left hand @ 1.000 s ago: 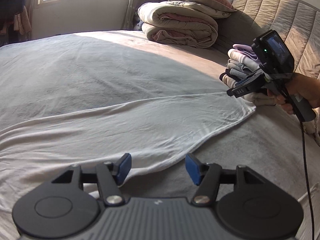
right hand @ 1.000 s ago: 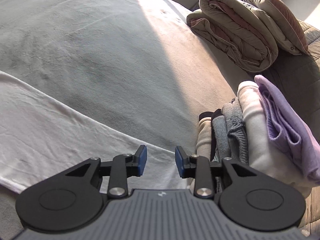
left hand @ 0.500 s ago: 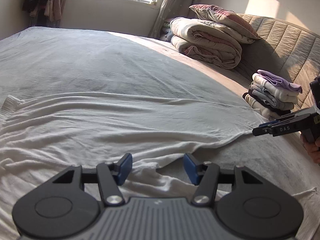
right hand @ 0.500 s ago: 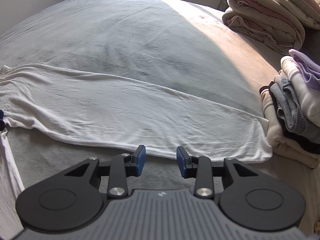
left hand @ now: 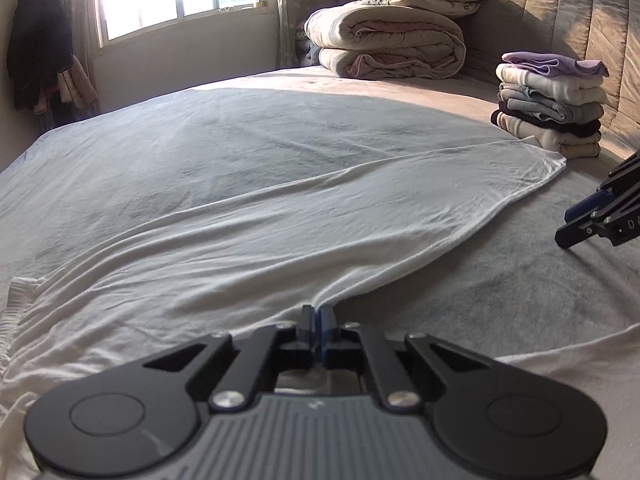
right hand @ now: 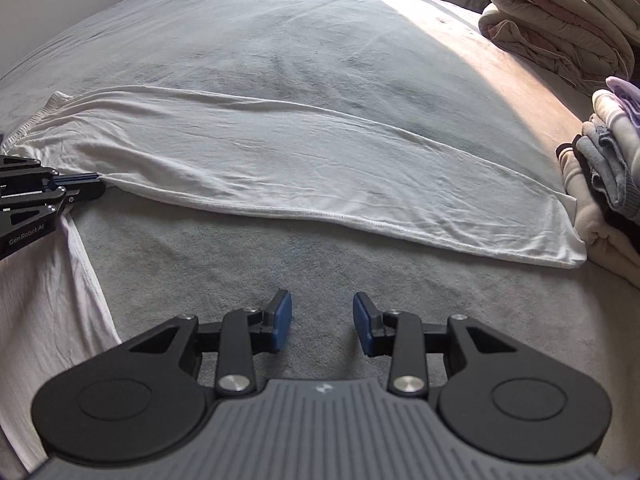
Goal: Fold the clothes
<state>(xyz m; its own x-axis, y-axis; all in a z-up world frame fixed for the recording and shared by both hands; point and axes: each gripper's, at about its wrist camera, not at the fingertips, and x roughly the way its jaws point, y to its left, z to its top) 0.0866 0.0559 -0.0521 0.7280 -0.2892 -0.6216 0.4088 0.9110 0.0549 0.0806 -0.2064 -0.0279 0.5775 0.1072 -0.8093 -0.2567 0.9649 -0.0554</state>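
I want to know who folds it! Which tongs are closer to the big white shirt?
Left. The left tongs are shut on the white shirt, pinching its near edge. The right tongs are open over the grey blanket, just short of the hem.

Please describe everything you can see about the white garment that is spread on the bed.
The white garment is thin, soft-looking fabric with a stitched hem along its near edge. It lies spread flat and lightly wrinkled across the grey bed cover, and another part trails toward the camera at the left. Its far corner lies beside the stack of folded clothes; contact there is unclear. The left tongs are shut on its near edge, bunching the cloth. The right tongs are open above the cover, apart from it.
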